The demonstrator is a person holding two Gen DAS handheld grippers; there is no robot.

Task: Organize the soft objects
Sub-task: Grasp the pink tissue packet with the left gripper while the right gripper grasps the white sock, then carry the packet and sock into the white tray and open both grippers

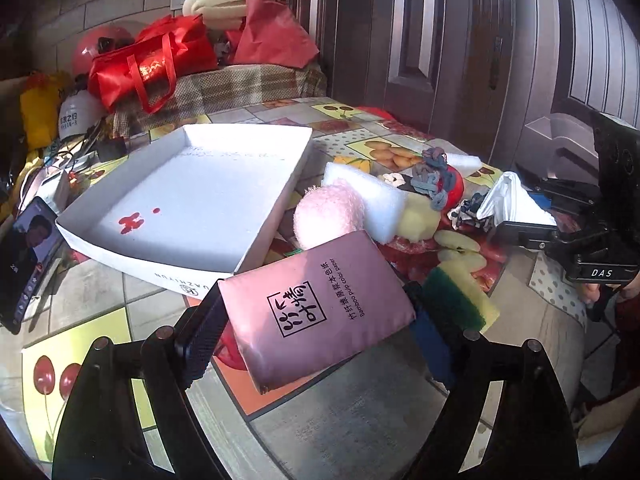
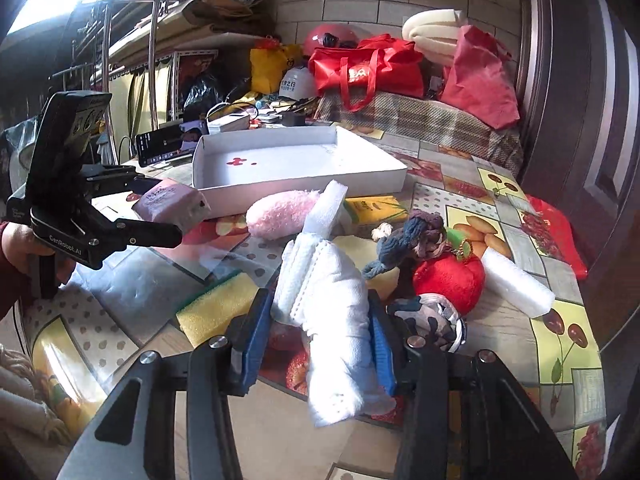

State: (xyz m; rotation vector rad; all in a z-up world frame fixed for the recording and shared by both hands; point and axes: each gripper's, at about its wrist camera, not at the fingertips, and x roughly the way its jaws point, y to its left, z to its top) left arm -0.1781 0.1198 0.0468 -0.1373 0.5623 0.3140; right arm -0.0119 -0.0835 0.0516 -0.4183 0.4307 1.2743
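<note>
The white tray (image 2: 280,160) lies open above, while the pink plush (image 2: 280,212) and white foam (image 2: 326,210) crowd its near wall.

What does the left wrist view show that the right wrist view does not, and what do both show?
Only the left wrist view shows the printed front of the pink tissue pack held by the left tool.

Only the right wrist view shows the red plush apple, the metal shelf rack, and the white cloth clamped in the right tool.

Both show the white tray, the pink fluffy toy and the yellow-green sponge.
</note>
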